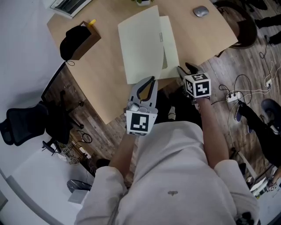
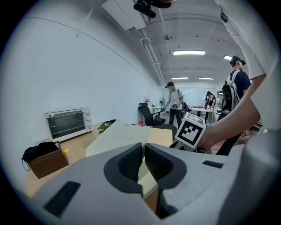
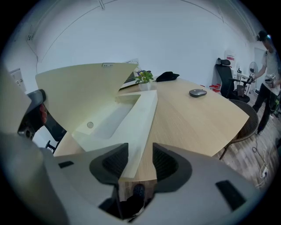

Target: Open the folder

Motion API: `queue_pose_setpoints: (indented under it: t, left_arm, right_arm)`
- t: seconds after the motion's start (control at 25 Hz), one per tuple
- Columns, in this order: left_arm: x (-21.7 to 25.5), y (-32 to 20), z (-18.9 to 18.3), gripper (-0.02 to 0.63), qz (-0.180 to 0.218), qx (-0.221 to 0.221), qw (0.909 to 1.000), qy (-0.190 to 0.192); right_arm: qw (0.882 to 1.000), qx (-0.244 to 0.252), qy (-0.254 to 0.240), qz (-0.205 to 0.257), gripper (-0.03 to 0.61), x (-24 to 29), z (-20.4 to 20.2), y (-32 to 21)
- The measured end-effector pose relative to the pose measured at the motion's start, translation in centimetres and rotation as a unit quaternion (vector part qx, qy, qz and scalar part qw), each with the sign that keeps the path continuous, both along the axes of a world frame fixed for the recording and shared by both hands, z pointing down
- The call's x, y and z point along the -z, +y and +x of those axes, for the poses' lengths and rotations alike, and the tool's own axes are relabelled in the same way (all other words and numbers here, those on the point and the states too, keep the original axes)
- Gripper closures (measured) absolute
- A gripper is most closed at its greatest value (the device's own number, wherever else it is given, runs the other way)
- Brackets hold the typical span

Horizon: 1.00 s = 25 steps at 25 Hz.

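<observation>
A pale yellow-green folder (image 1: 142,44) lies near the front edge of the wooden table (image 1: 109,79). Its front cover (image 3: 83,92) is lifted off the lower leaf (image 3: 142,114), which stays flat on the wood. My left gripper (image 1: 147,81) is shut on the cover's near edge, and the thin sheet (image 2: 118,138) runs up between the pads. My right gripper (image 1: 184,70) sits at the folder's near right corner. Its jaws stand wide, with the lower leaf's edge between them and a gap to the pads (image 3: 164,162).
A grey mouse (image 1: 200,11) rests at the table's far right. A brown box (image 1: 77,39) with a black cloth on it stands at the left, a toaster oven (image 2: 68,123) behind it. A small plant (image 3: 144,78) is at the far edge. Office chairs (image 1: 22,125) and floor cables surround the table.
</observation>
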<state>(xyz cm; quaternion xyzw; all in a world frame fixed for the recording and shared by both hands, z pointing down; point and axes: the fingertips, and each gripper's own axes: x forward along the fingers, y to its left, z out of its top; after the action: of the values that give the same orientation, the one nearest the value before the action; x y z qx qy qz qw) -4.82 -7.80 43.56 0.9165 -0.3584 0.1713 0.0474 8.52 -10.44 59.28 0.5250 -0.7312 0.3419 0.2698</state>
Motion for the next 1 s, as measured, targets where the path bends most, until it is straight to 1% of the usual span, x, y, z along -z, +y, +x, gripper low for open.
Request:
queue_pose_setpoints:
  t: [0.16, 0.28, 0.48, 0.64, 0.8, 1.0]
  left_arm:
    - [1.5, -0.3, -1.9, 0.594, 0.011, 0.037, 0.9991, 0.018]
    - [2.4, -0.6, -3.5, 0.598, 0.016, 0.071, 0.9968, 0.035]
    - [3.1, -0.8, -6.1, 0.601, 0.019, 0.117, 0.992, 0.044]
    - [3.3, -1.0, -8.4, 0.601, 0.025, 0.157, 0.986, 0.051]
    - [2.9, -0.8, -10.4, 0.603, 0.027, 0.186, 0.9811, 0.045]
    - [3.1, -0.8, -12.7, 0.606, 0.023, 0.226, 0.972, 0.062]
  right_arm:
    - [1.0, -0.003, 0.008, 0.001, 0.408, 0.1, 0.3, -0.1]
    - [1.0, -0.002, 0.012, 0.0, 0.411, 0.1, 0.4, -0.3]
    - [1.0, 0.0, 0.016, -0.004, 0.411, 0.1, 0.6, -0.6]
    - [1.0, -0.001, 0.023, -0.003, 0.413, 0.1, 0.7, -1.1]
    - [0.999, -0.009, 0.03, -0.008, 0.414, 0.1, 0.8, -1.5]
    - [0.998, -0.019, 0.054, -0.01, 0.431, 0.2, 1.1, -2.1]
